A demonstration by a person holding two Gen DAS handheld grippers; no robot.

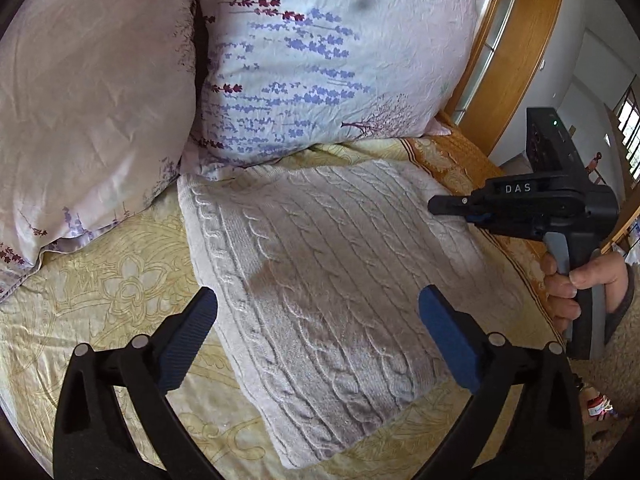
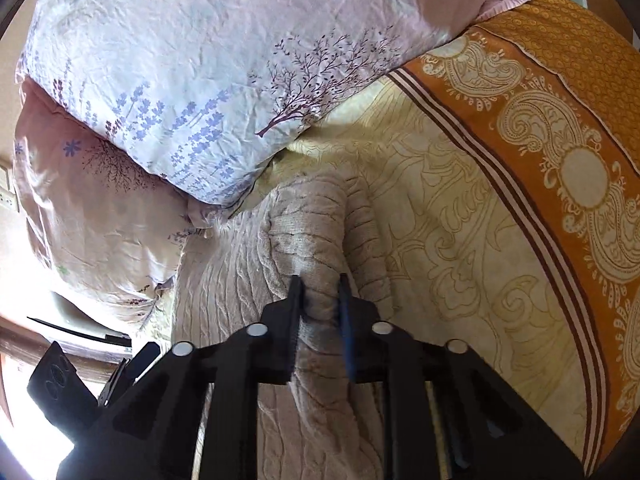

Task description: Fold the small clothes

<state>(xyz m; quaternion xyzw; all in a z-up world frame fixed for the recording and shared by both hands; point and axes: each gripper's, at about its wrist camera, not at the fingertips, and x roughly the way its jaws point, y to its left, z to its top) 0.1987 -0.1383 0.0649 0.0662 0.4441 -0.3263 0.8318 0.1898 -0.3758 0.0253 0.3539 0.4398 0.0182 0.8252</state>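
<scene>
A cream cable-knit sweater [image 1: 320,280] lies folded into a rectangle on the bed. My left gripper [image 1: 318,312] is open and empty, hovering over the sweater's near half with one finger on each side of it. My right gripper [image 2: 320,300] is shut on a bunched edge of the sweater [image 2: 312,240] and holds it raised at the sweater's right side. The right gripper also shows in the left wrist view [image 1: 448,204], side-on over the sweater's far right edge, held by a hand.
Two floral pillows [image 1: 320,60] [image 1: 88,112] lie at the head of the bed, just behind the sweater. The yellow patterned bedspread [image 1: 112,280] has an orange paisley border [image 2: 560,160] along the right edge. A wooden door frame [image 1: 520,40] stands behind.
</scene>
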